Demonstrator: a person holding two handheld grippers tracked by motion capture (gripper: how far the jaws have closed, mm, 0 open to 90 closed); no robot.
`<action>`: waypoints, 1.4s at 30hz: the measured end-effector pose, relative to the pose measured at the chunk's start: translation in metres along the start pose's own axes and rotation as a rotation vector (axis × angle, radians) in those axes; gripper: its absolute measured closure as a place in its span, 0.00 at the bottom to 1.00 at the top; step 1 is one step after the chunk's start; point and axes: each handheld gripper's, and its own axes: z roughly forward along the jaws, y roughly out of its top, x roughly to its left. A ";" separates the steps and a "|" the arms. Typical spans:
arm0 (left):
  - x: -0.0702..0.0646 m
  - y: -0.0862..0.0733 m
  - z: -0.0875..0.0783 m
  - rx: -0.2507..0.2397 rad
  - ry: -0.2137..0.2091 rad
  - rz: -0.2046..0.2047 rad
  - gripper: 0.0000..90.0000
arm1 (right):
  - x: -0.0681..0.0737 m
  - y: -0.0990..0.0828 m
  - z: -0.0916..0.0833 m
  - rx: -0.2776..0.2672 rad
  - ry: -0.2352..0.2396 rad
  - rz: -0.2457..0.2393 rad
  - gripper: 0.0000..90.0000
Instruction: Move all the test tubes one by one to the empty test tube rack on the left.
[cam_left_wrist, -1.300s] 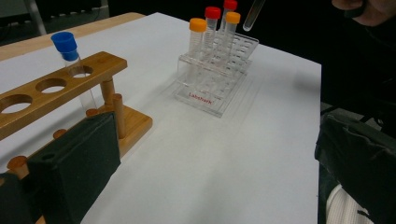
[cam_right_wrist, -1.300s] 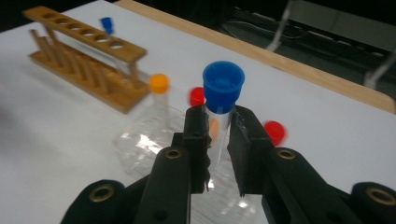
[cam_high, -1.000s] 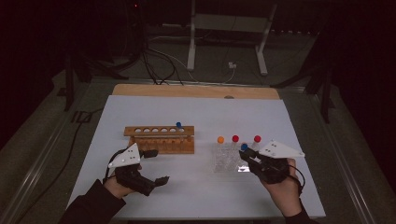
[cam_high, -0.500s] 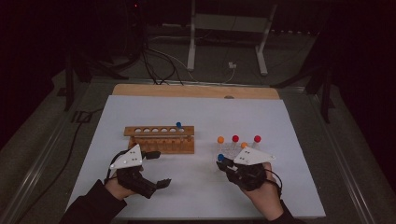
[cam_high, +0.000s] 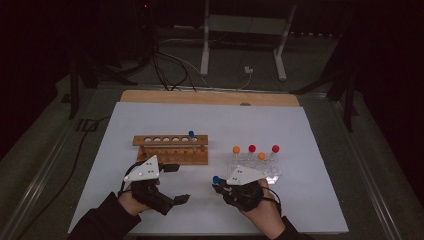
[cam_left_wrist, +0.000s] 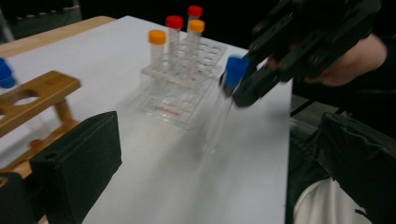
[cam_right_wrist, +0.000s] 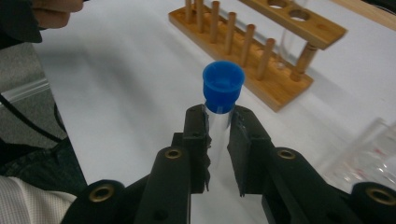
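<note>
We hold a blue-capped test tube (cam_right_wrist: 222, 95) in our right gripper (cam_high: 235, 187), its jaws clamped on the clear glass just below the cap, the tube's long axis running roughly upright. It hangs above the white table (cam_high: 310, 125), between the clear plastic rack (cam_high: 257, 167) and the wooden rack (cam_high: 172, 149). The wooden rack's open holes lie to the tube's left and farther from us, so we judge the carry goes that way. Our left gripper (cam_high: 172, 185) sits wide open and empty, nearer that rack.
</note>
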 end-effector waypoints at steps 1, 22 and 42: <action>-0.001 0.000 0.001 -0.002 -0.006 -0.003 0.02 | 0.001 0.000 0.001 0.000 0.003 -0.001 0.86; -0.012 0.010 0.031 -0.045 -0.017 0.008 0.50 | 0.014 0.003 0.012 0.011 0.043 -0.027 0.86; -0.015 0.009 0.044 -0.006 -0.017 0.045 0.85 | 0.013 0.004 0.011 0.007 0.044 -0.027 0.86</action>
